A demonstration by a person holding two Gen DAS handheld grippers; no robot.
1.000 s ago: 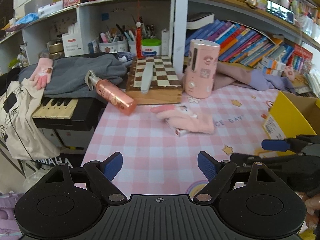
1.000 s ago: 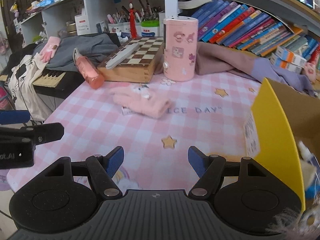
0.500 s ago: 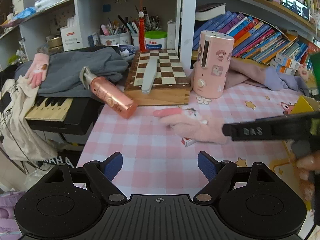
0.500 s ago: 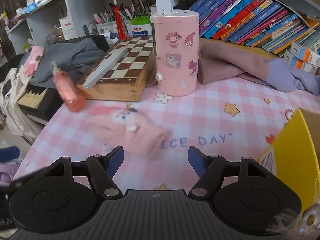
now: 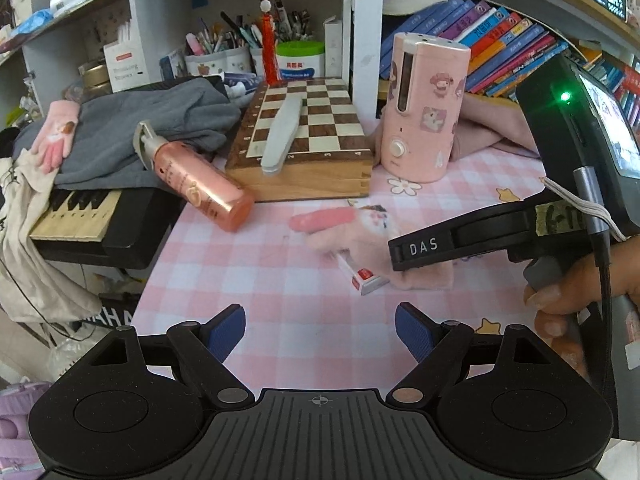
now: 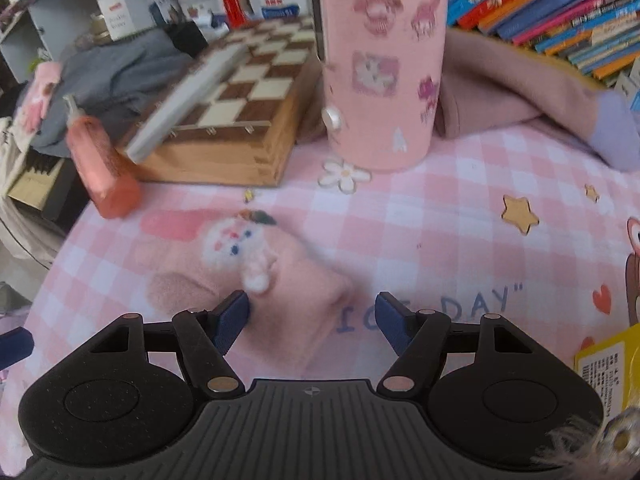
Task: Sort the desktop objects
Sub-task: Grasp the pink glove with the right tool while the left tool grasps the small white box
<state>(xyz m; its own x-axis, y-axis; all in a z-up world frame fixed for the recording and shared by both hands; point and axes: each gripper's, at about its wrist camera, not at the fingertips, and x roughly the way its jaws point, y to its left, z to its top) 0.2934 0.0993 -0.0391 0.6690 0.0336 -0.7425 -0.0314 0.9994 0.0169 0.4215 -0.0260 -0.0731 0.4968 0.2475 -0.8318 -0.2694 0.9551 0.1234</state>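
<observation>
Left wrist view: left gripper (image 5: 320, 330) spread wide over bare pink checked tablecloth (image 5: 280, 280), nothing between the blue pads, closer to the chessboard box (image 5: 300, 148) than a second ago. New in frame since then: right gripper (image 5: 460, 240), reaching in from the right in a person's hand (image 5: 572, 304), now poised over the pink plush glove (image 5: 360, 240) lying in front of the chessboard box. Small red-and-white packet (image 5: 362, 276) peeking from under the glove's near edge. Pink spray bottle (image 5: 196, 184) tipped against the chessboard box's left corner; pink sticker-covered canister (image 5: 424, 108) upright just right of the box.

Right wrist view: right gripper (image 6: 312, 316) swung in from well short of the chessboard box (image 6: 224, 120) to directly above the pink plush glove (image 6: 248, 276), now filling the space ahead of the fingers. Jaws moderately wide and closing, glove's cuff end between them, pads apparently not yet pressing. Yellow box (image 6: 608, 360) at the right edge, well away from the chessboard box.

Likely meaning: glove picked as the next item to sort, grasp about to begin, yellow box the probable destination.
</observation>
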